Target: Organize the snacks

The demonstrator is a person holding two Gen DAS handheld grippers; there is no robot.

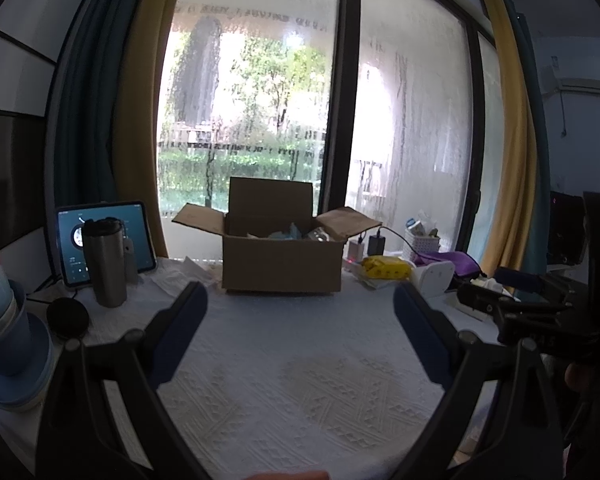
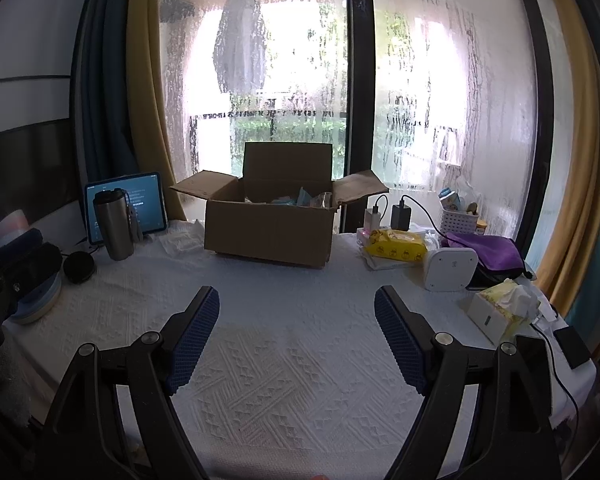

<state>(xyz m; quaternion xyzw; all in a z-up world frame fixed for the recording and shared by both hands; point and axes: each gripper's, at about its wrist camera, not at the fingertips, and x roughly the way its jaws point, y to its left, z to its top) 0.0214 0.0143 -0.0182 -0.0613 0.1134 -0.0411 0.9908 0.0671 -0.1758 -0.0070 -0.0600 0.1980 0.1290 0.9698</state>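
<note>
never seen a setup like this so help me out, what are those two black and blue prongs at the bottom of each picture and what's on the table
A person holds a hand-held grasping tool in each hand; each has a camera looking along its two fingers. One picture is from the left tool, the other from the right tool. Both are open and hold nothing.

On the white tablecloth stands an open cardboard box with packets inside. Left of it are a steel tumbler and a tablet. Right of it lie a yellow wipes pack, a purple cloth and a tissue box.

cardboard box: 1 | steel tumbler: 1 | tablet: 1 | chargers: 2 | tissue box: 1
</note>
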